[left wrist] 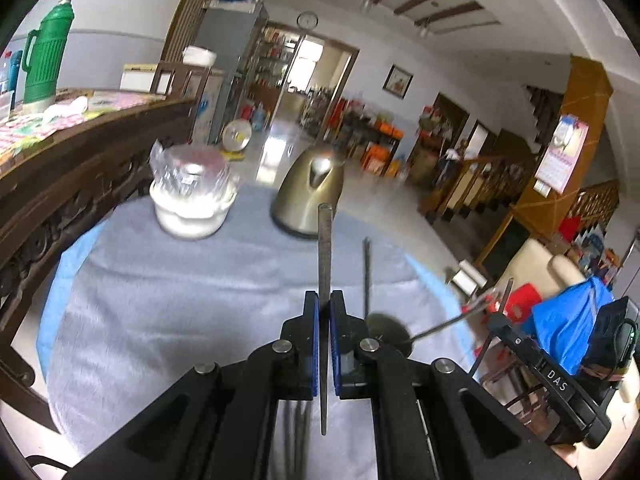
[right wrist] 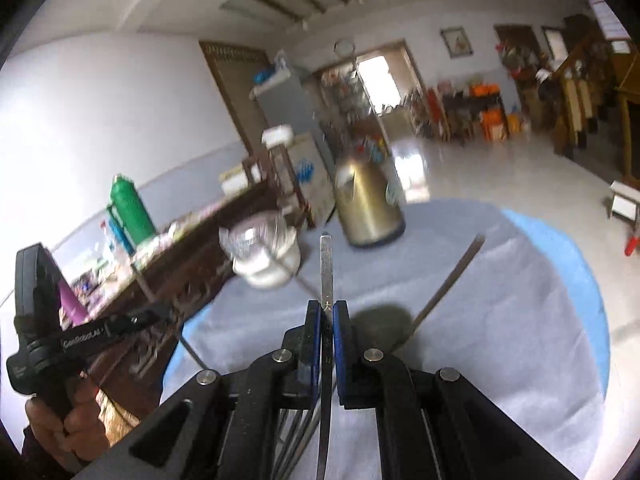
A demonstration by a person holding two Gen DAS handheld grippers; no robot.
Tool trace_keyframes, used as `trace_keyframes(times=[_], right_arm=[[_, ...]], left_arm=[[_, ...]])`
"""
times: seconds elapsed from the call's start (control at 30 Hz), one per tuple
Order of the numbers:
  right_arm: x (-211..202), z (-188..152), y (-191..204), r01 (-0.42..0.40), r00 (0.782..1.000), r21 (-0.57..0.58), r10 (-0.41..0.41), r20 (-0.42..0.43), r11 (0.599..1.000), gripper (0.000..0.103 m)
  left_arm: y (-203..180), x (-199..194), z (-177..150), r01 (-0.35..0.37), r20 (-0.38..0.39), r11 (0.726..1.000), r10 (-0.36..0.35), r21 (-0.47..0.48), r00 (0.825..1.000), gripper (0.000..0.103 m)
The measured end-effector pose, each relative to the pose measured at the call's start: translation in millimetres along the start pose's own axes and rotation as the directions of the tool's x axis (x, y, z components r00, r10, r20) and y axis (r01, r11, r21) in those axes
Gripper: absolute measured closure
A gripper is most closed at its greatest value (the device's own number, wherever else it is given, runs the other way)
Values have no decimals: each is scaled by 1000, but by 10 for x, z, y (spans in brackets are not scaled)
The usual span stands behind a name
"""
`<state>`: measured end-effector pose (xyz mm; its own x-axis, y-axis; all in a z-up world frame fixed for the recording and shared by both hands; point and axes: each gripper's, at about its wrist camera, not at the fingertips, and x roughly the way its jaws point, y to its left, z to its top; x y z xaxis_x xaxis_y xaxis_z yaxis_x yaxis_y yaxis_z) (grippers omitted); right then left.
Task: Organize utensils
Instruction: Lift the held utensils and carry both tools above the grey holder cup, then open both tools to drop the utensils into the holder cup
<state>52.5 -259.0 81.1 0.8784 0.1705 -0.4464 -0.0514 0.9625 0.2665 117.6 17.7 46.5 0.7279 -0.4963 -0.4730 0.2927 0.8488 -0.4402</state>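
My left gripper (left wrist: pixel 324 307) is shut on a thin metal utensil handle (left wrist: pixel 325 248) that sticks up and forward between the blue pads, held above the grey cloth. My right gripper (right wrist: pixel 327 312) is shut on a flat steel utensil handle (right wrist: pixel 327 268) with engraved marks, also raised above the cloth. A dark ladle-like utensil (left wrist: pixel 386 330) with a long handle lies on the cloth just right of the left gripper. It shows as a dark bowl with a long handle (right wrist: pixel 448 280) in the right wrist view. More thin metal rods hang blurred below both grippers.
A round table with a grey cloth over blue (left wrist: pixel 180 300) carries a gold kettle (left wrist: pixel 310 196) and a white lidded jar with a clear top (left wrist: pixel 192 196). A dark wooden sideboard (left wrist: pixel 80 168) with a green thermos (left wrist: pixel 46 56) stands left. My other hand-held gripper (right wrist: pixel 36 320) shows at the left.
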Motion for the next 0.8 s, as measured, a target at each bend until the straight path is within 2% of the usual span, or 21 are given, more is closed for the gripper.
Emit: trace_keyframes(times=[0.13, 0.2, 0.27, 0.43, 0.53, 0.63, 0.73, 0.8], right_arm=[[-92, 207, -35, 31, 992, 4, -31, 124, 1000, 97], [-133, 310, -56, 38, 980, 24, -42, 196, 999, 97], [-171, 387, -62, 59, 962, 34, -66, 264, 998, 97], [-200, 514, 12, 162, 890, 33, -160, 427, 986, 97], [-104, 554, 70, 213, 855, 40, -205, 477, 976, 97], [36, 583, 145, 265, 829, 33, -245, 502, 964, 97], [241, 572, 211, 300, 828, 9, -265, 494, 954, 97], [330, 531, 208, 306, 838, -8, -266, 476, 952, 97]], left_arm=[[-168, -8, 148, 25, 63, 1000, -25, 2, 998, 98], [-243, -17, 205, 33, 96, 999, -34, 9, 995, 98], [-346, -1, 266, 34, 136, 999, -37, 27, 990, 98], [-568, 120, 346, 33, 190, 997, -45, 70, 981, 98], [-634, 243, 366, 34, 205, 997, -48, 71, 978, 98], [-689, 376, 363, 30, 207, 997, -44, 70, 977, 98], [-725, 522, 313, 19, 197, 997, -34, 78, 980, 98], [-733, 606, 272, 13, 179, 997, -27, 81, 984, 98]])
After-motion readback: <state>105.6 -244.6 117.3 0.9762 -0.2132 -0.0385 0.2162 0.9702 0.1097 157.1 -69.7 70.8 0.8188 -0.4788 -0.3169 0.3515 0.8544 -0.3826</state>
